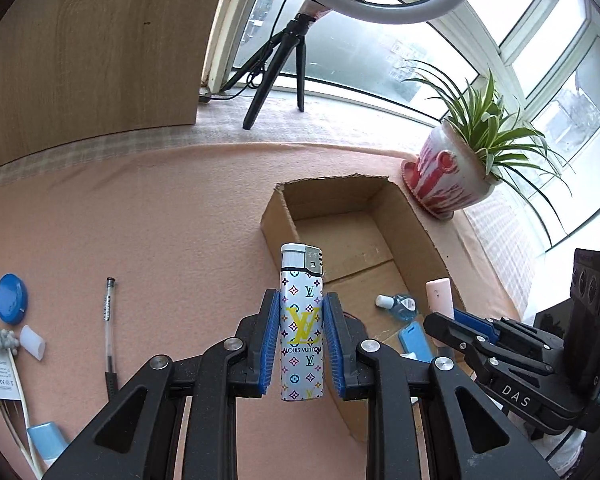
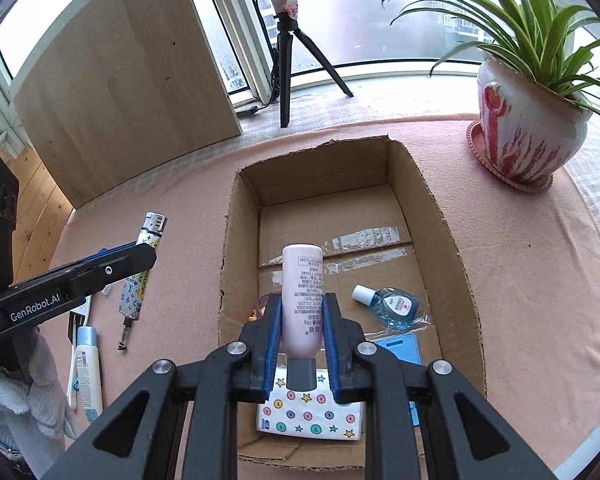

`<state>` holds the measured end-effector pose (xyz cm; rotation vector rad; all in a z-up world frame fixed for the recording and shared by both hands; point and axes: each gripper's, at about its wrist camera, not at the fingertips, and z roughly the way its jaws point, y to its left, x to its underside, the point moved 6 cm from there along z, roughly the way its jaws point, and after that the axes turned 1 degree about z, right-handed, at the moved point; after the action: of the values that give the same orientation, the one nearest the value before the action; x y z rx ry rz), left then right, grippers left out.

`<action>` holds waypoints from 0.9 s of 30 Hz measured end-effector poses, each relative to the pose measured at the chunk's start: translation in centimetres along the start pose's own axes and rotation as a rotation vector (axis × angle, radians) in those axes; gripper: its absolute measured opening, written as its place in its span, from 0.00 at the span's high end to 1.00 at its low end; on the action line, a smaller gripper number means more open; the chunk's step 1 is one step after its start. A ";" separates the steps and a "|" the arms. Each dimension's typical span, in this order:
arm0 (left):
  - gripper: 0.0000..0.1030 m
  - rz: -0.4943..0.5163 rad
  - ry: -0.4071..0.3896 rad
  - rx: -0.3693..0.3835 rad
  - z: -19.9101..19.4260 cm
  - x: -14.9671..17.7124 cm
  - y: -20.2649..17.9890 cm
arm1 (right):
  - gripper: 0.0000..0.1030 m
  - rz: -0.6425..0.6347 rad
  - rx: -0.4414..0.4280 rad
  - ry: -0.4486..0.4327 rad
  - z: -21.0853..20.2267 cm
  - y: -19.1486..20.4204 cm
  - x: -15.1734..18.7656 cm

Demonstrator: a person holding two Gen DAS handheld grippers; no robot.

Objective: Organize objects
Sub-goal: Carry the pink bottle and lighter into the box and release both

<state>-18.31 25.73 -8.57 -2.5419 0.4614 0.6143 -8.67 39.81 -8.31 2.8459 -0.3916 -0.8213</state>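
My left gripper (image 1: 302,304) is shut on a white patterned lighter (image 1: 302,320), held upright above the pink cloth just left of the open cardboard box (image 1: 278,216). My right gripper (image 2: 302,304) is shut on a pale pink tube (image 2: 302,292), cap toward the camera, hanging over the box (image 2: 440,216). Inside the box lie a small blue bottle (image 2: 396,306), a blue flat case (image 2: 400,350) and a white packet with coloured dots (image 2: 312,416). The left gripper with the lighter (image 2: 142,276) also shows at the left of the right wrist view.
On the cloth left of the box lie a pen (image 1: 109,328), a blue round lid (image 1: 11,298), a white cap (image 1: 33,341), a charger with cable (image 1: 2,376) and a blue-capped tube (image 2: 89,372). A potted plant (image 2: 528,120), ring-light tripod (image 2: 286,56) and wooden board (image 2: 128,92) stand behind.
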 end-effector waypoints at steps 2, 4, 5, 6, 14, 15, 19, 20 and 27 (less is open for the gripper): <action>0.77 0.016 0.016 0.009 1.4 -0.2 -1.5 | 0.83 0.011 0.006 0.003 -0.1 -1.0 0.4; 0.77 0.033 0.033 0.005 2.6 -0.3 -2.7 | 0.83 0.019 0.012 0.004 -0.1 -1.7 0.7; 0.77 0.038 0.041 0.003 3.2 -0.3 -3.1 | 0.83 0.021 0.013 0.006 -0.1 -2.0 1.0; 0.77 0.044 0.050 0.001 3.7 -0.3 -3.4 | 0.83 0.022 0.015 0.008 0.0 -2.1 1.1; 0.77 0.079 0.080 -0.036 5.8 0.3 -4.1 | 0.82 0.018 0.023 0.035 0.9 -2.3 2.2; 0.77 0.078 0.081 -0.039 5.8 0.3 -4.1 | 0.82 0.017 0.025 0.037 1.0 -2.3 2.2; 0.58 0.070 0.076 -0.061 5.3 0.1 -3.6 | 0.79 0.010 0.031 0.038 1.2 -2.1 2.2; 0.46 0.071 0.071 -0.061 5.1 0.1 -3.5 | 0.73 0.004 0.030 0.043 1.3 -2.0 2.3; 0.41 0.063 0.040 -0.074 3.0 0.5 -2.7 | 0.46 0.001 0.050 0.028 0.9 -1.6 2.3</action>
<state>-17.76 29.42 -10.15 -2.6225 0.5445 0.6157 -6.95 40.62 -10.54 2.8993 -0.4160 -0.7817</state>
